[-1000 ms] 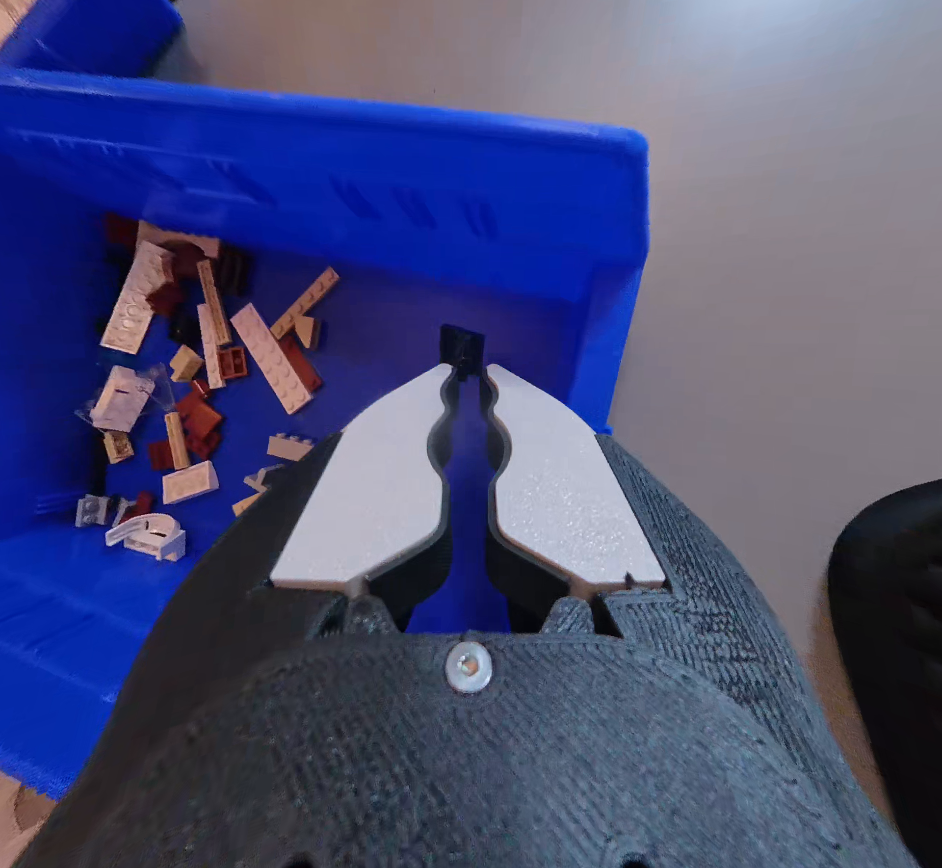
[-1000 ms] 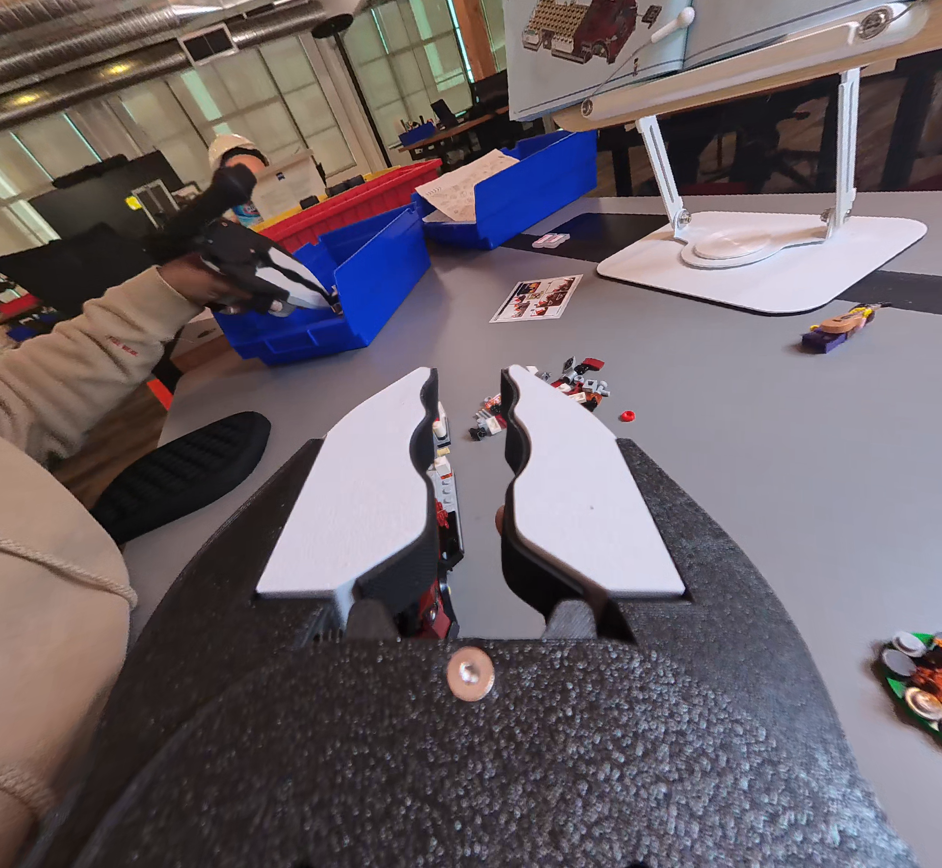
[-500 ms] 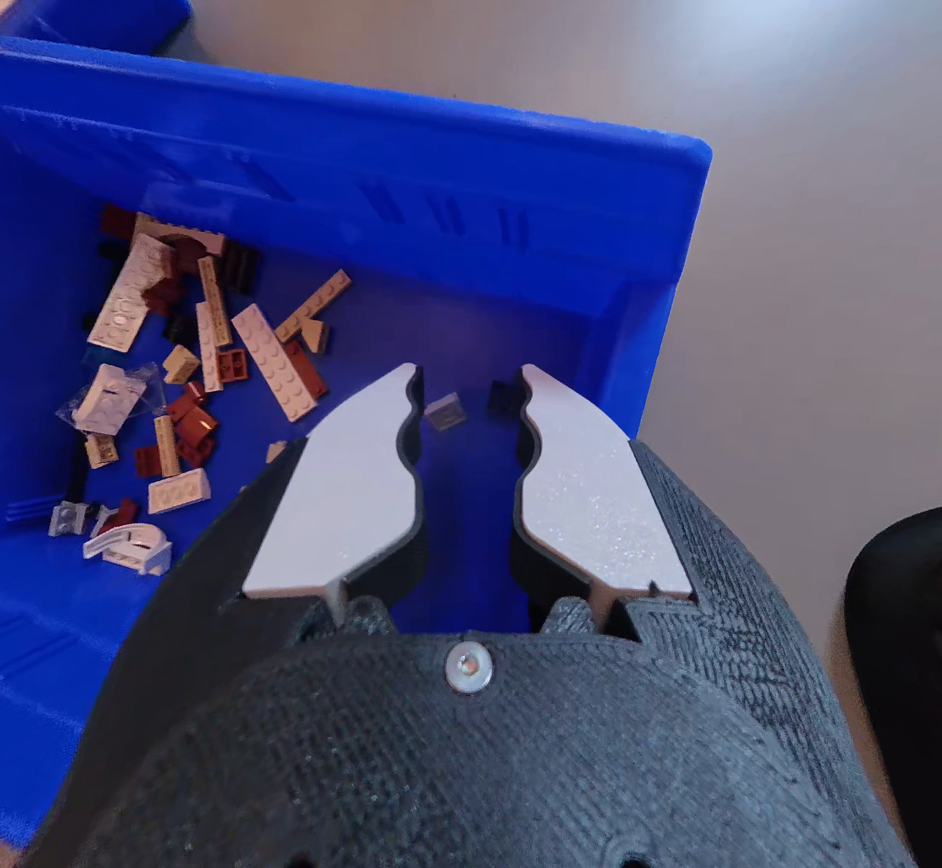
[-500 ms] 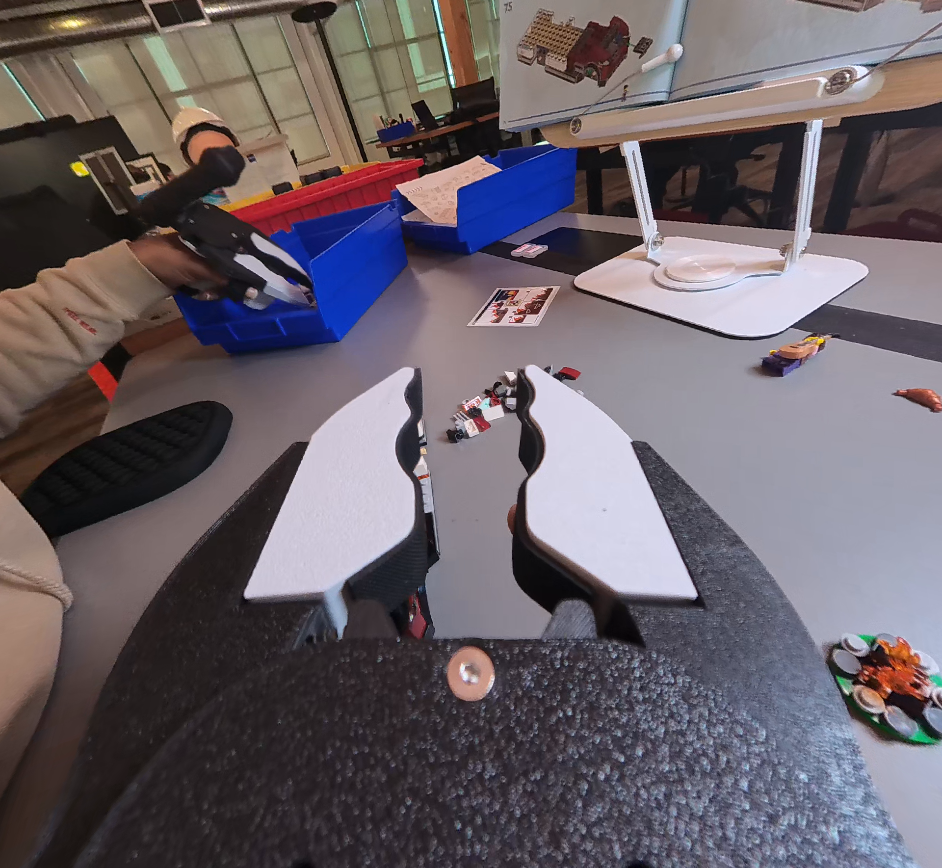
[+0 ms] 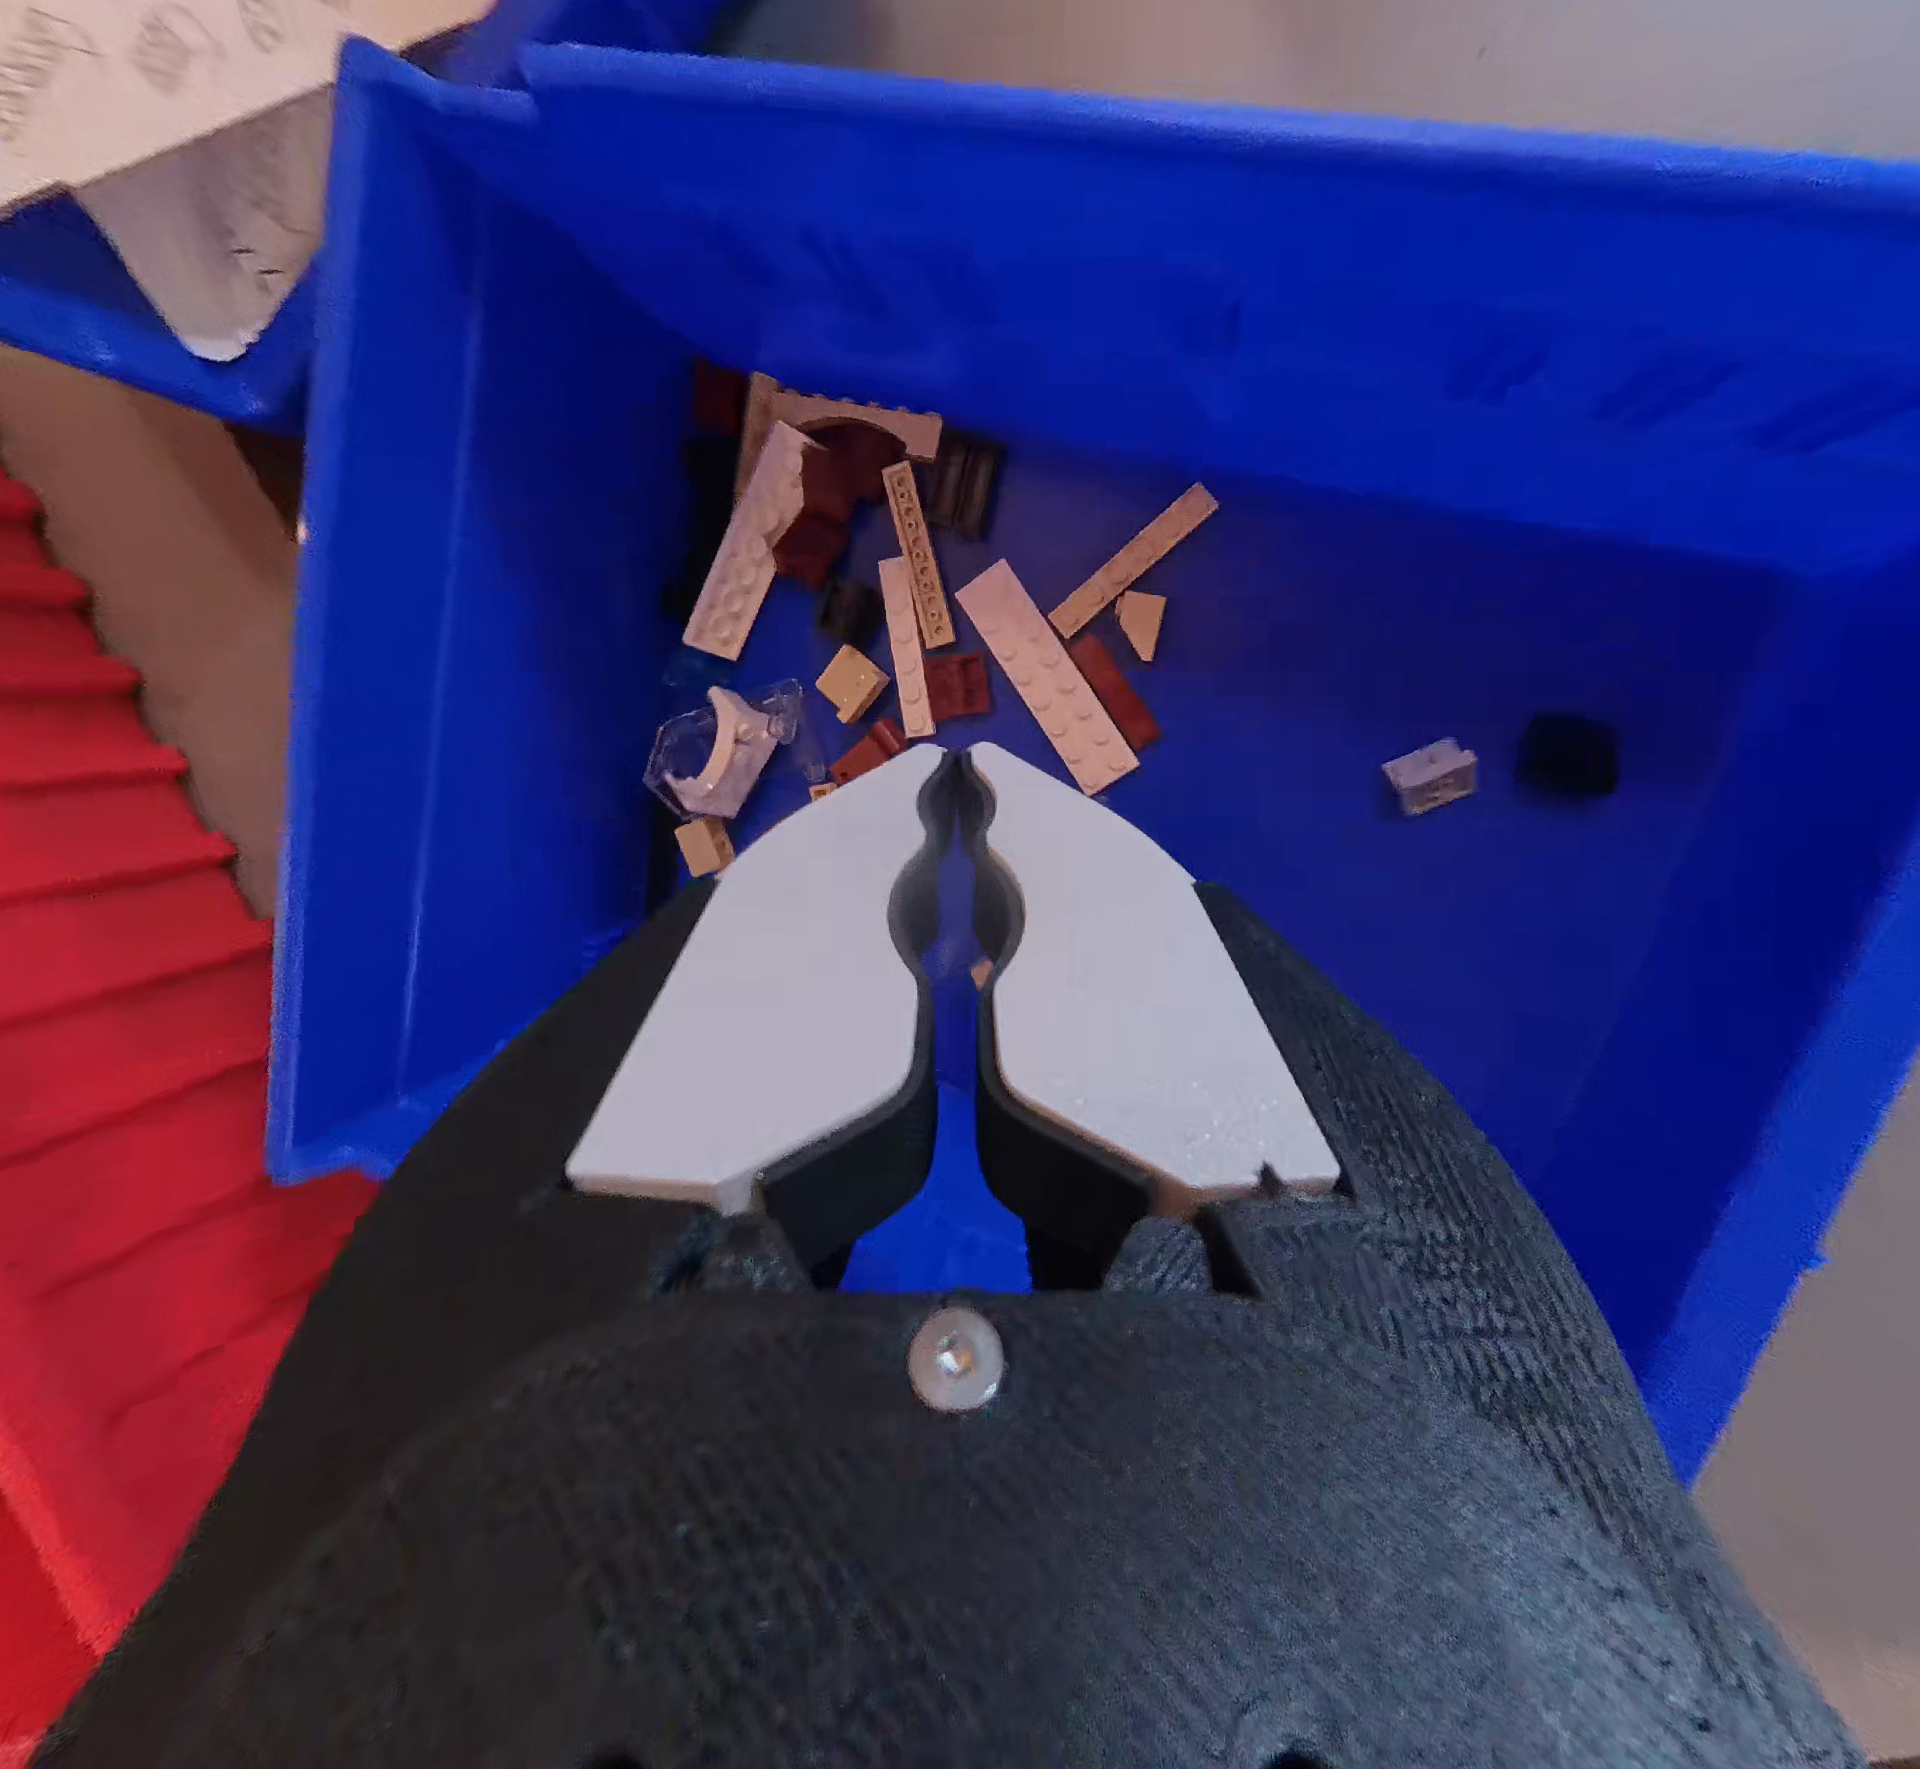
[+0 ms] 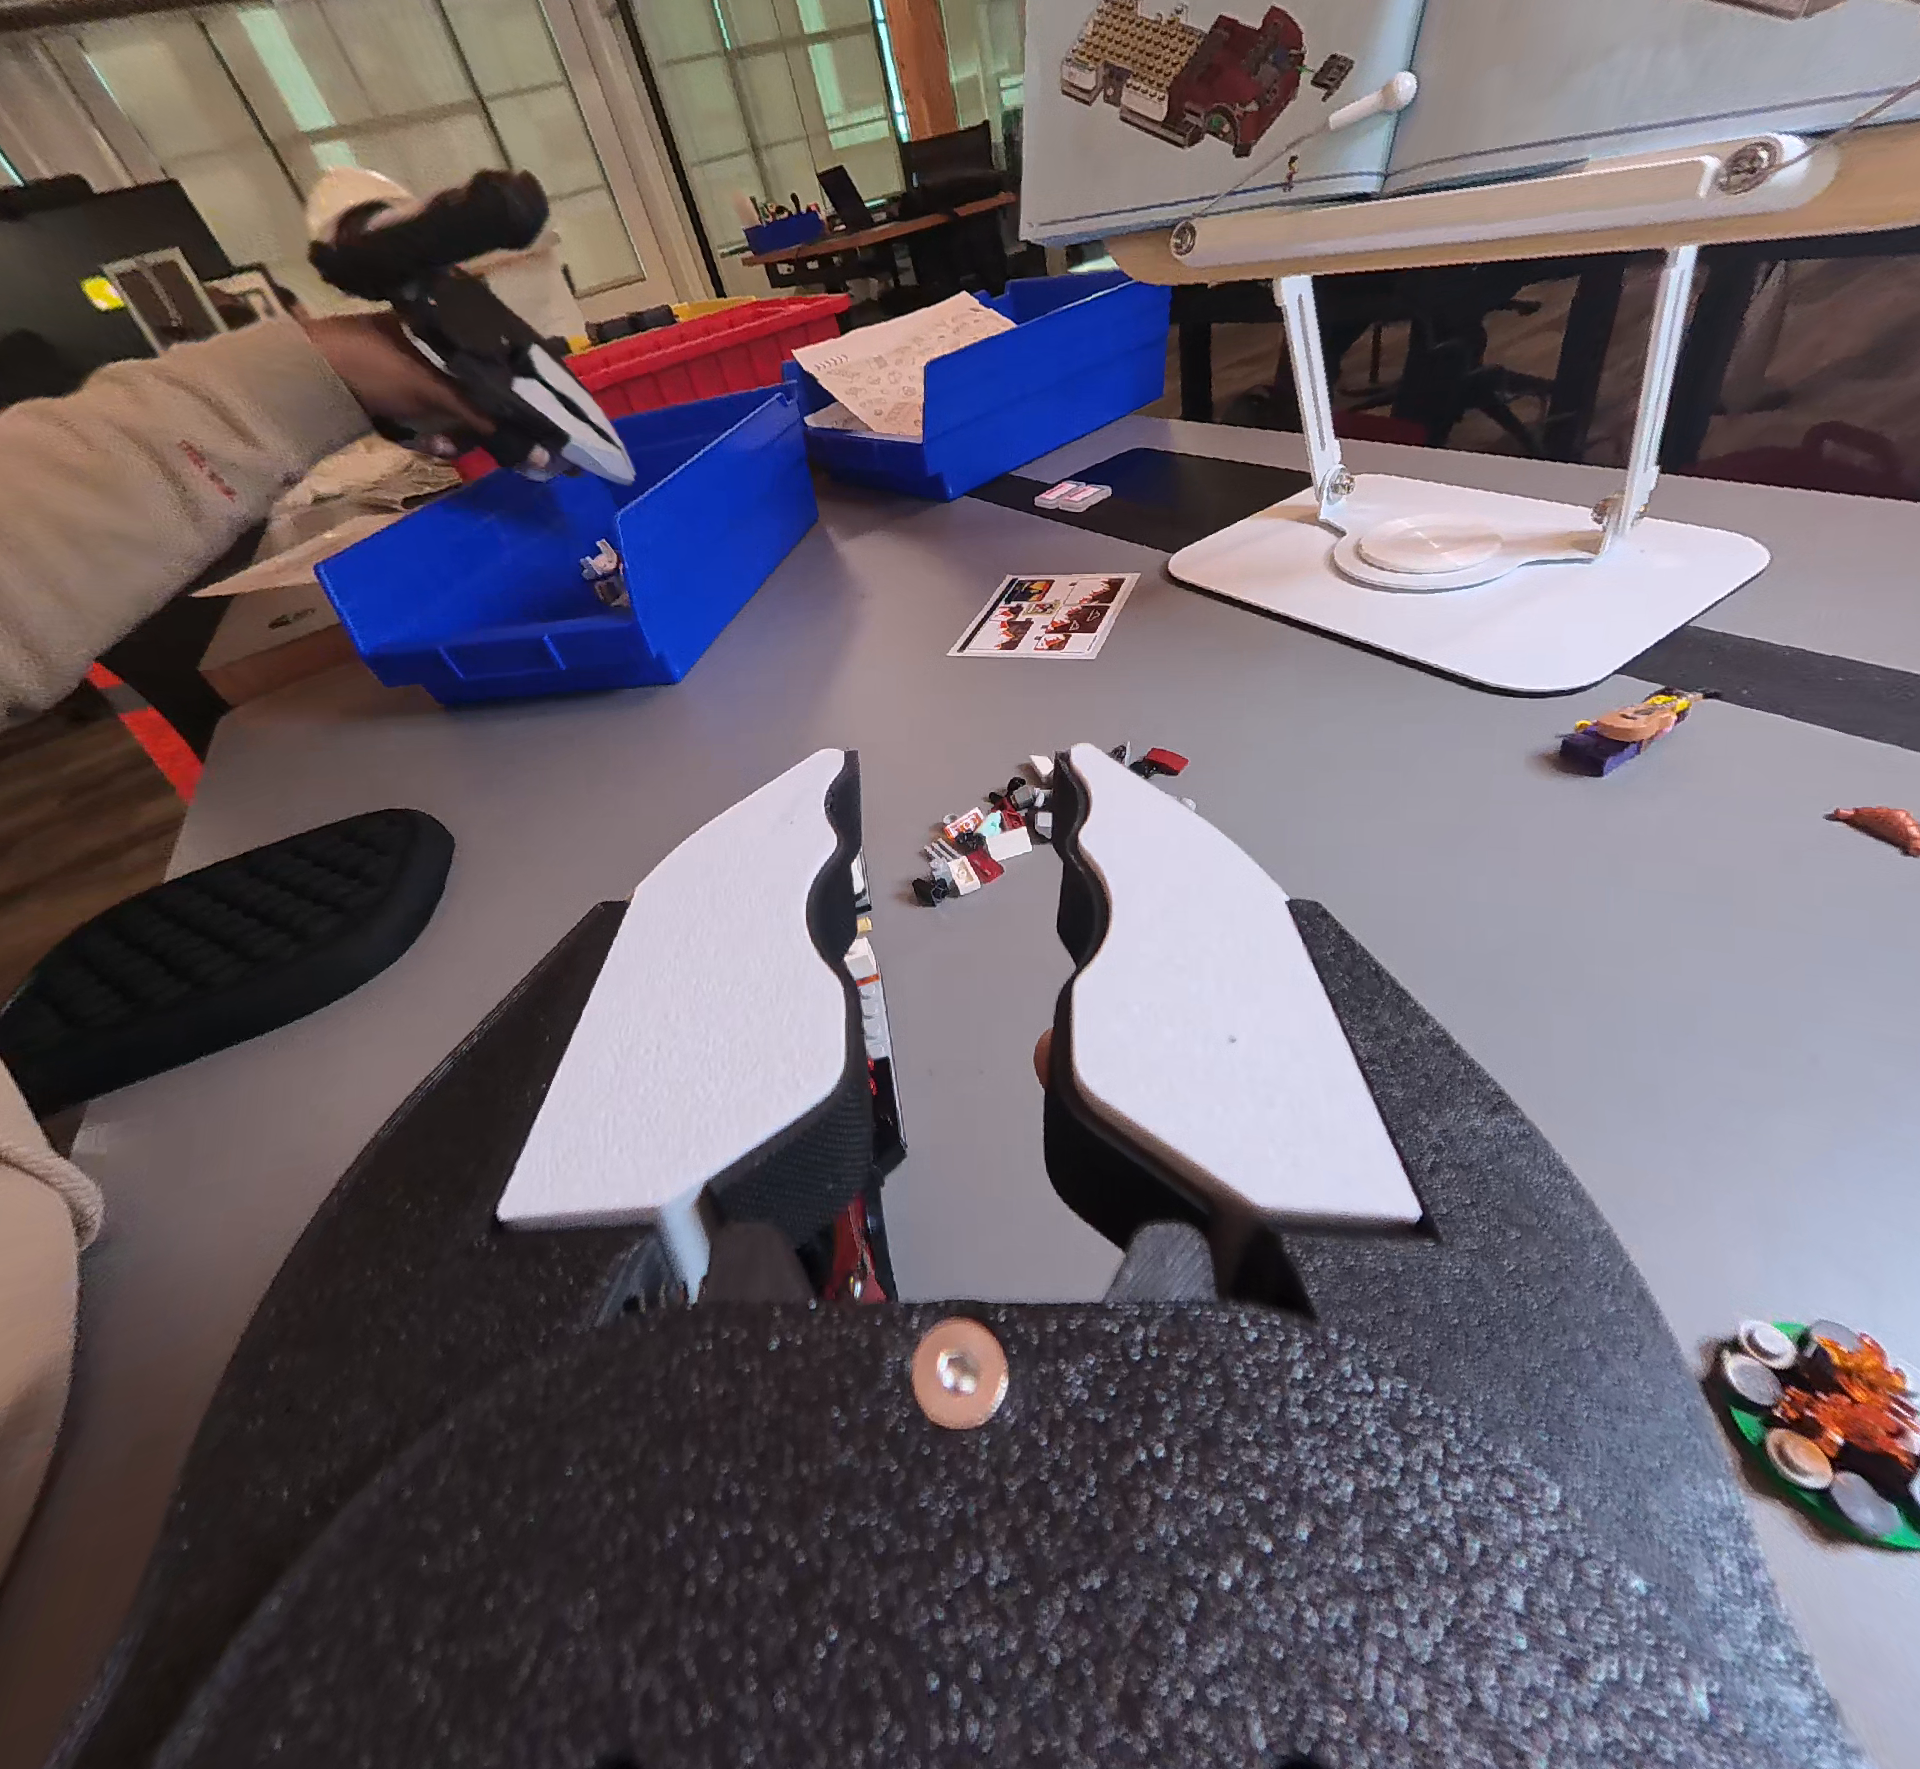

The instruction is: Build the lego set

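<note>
Left gripper [image 5: 958, 755] hovering over blue bin [image 5: 1143, 192], fingertips pressed together, nothing between them. Loose bricks [image 5: 914, 597] lying at bin's far left; grey brick [image 5: 1431, 776] and black brick [image 5: 1567, 755] sitting apart right, bare floor around them.

Right gripper [image 6: 956, 763] spread wide above grey table [image 6: 1351, 888], partly hidden brick model [image 6: 871, 1013] lying against left finger. Only right view showing two blue bins, one red bin [image 6: 707, 358], white stand [image 6: 1475, 576], small brick pile [image 6: 987, 836].

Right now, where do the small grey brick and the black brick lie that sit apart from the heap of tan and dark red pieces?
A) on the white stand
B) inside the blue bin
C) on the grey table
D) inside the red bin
B: the small grey brick and the black brick rest on the floor of the blue bin, right of the heap.
</note>
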### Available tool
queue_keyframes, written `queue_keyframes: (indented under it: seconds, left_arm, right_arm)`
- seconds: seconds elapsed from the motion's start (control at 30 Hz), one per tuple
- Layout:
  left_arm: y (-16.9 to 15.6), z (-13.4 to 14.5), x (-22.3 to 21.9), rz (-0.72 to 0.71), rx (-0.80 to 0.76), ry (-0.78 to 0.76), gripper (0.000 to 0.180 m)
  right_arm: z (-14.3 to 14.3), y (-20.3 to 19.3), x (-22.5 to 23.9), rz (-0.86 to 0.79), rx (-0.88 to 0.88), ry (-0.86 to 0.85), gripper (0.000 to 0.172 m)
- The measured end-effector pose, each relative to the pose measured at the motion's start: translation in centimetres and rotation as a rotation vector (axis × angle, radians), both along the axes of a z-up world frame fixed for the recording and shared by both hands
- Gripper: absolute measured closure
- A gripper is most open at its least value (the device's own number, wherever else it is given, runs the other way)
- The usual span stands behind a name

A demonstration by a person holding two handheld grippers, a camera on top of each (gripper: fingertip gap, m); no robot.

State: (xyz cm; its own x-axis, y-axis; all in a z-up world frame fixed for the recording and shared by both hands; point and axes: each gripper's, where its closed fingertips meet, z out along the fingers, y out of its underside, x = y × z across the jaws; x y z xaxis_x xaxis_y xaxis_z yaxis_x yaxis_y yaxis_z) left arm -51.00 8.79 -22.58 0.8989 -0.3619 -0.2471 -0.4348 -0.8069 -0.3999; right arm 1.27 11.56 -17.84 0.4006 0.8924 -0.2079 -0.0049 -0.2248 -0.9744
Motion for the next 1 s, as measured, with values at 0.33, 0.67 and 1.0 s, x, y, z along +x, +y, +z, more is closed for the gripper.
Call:
queue_keyframes:
  seconds: [0.33, 0.67, 1.0]
  left_arm:
    - [5.2, -6.9, 0.4, -0.136, -0.224, -0.070, 0.150]
    - [4.7, -6.9, 1.7, -0.232, -0.252, -0.097, 0.165]
    - [2.7, -0.9, -0.3, -0.217, -0.091, -0.251, 0.156]
  right_arm:
    - [-0.5, -0.3, -0.5, -0.052, -0.001, -0.023, 0.136]
    - [-1.3, 0.2, -0.9, -0.057, -0.019, -0.029, 0.136]
    - [0.4, 1.2, 1.0, -0.133, 0.042, 0.026, 0.136]
